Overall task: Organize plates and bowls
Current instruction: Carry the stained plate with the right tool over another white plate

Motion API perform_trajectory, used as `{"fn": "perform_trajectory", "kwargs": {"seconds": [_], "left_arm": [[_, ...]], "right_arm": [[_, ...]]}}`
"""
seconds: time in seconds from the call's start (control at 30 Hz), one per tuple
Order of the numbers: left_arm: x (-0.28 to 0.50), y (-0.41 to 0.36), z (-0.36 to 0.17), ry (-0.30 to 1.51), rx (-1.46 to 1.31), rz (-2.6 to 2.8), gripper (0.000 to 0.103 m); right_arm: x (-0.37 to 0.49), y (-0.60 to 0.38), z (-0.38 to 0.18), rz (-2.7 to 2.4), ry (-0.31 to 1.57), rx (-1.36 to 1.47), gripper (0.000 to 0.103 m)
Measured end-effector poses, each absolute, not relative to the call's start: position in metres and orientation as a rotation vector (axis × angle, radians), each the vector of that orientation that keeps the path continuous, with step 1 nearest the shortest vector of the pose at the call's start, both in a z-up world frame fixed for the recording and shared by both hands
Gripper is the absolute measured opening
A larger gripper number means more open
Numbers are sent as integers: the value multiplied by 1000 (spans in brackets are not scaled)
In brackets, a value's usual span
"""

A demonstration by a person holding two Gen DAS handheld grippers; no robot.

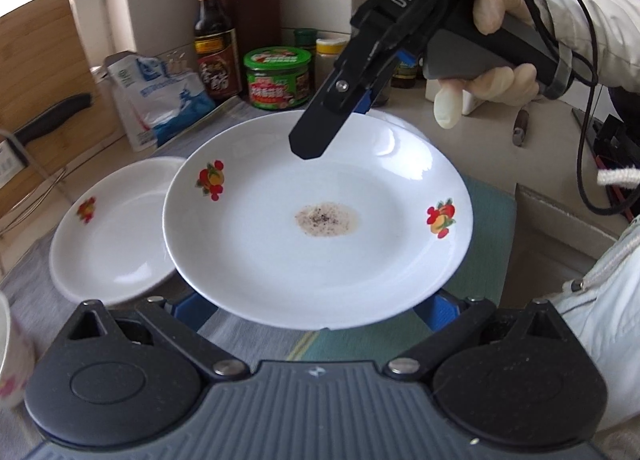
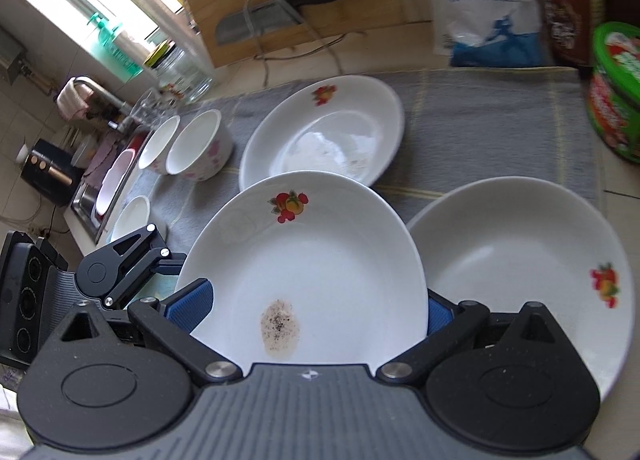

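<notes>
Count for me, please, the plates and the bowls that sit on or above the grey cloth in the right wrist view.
Plates: 3 (stained plate, right plate, back plate)
Bowls: 3 (flowered bowl, bowl beside it, near bowl)
Total: 6
</notes>
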State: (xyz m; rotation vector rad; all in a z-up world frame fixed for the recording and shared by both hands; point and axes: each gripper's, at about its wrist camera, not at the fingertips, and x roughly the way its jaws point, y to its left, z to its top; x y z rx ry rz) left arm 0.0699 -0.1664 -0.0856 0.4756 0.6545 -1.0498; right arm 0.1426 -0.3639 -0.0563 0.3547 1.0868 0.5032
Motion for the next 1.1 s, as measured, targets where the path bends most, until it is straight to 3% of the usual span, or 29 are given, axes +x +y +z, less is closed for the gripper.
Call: {"fn": "perform_trajectory", "kwargs": {"seconds": [0.57, 1.1], "left_arm": [[83, -242, -94, 688, 517, -1090, 101], [92, -264, -99, 735, 524, -1096, 101]], "right_arm": [[144, -441, -72, 456, 1071, 415, 103], [150, -466, -95, 452, 1102, 460, 103]]}}
